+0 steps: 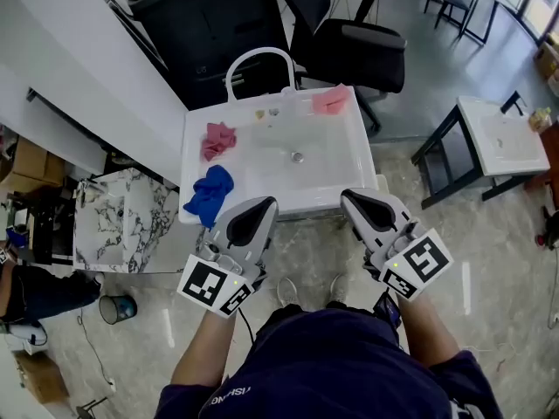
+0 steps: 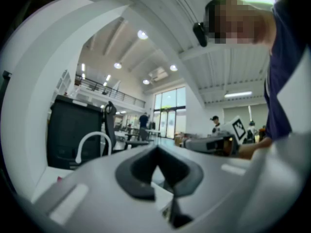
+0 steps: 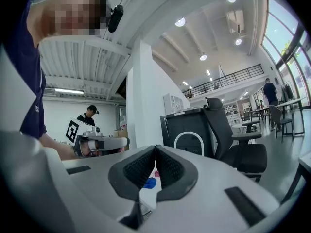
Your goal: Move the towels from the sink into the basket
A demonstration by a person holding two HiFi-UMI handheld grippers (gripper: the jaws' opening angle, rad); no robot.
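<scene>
A white sink (image 1: 325,175) holds a dark pink towel (image 1: 218,140) at its left and a blue towel (image 1: 210,193) at its front left corner. A light pink towel (image 1: 330,99) lies on the back right rim. My left gripper (image 1: 262,206) and right gripper (image 1: 352,199) hover level side by side at the sink's front edge, touching no towel. Both are shut and empty. In the left gripper view the left gripper (image 2: 156,149) has its pads meeting at the tip. The right gripper (image 3: 155,148) shows the blue towel (image 3: 149,183) beyond its pads. No basket is in view.
A white arched faucet (image 1: 258,59) stands at the sink's back. Behind it are a black cabinet (image 1: 205,24) and a black office chair (image 1: 354,46). A marble-patterned stand (image 1: 118,221) is left of the sink, a small bin (image 1: 116,308) on the floor, a white side table (image 1: 502,133) right.
</scene>
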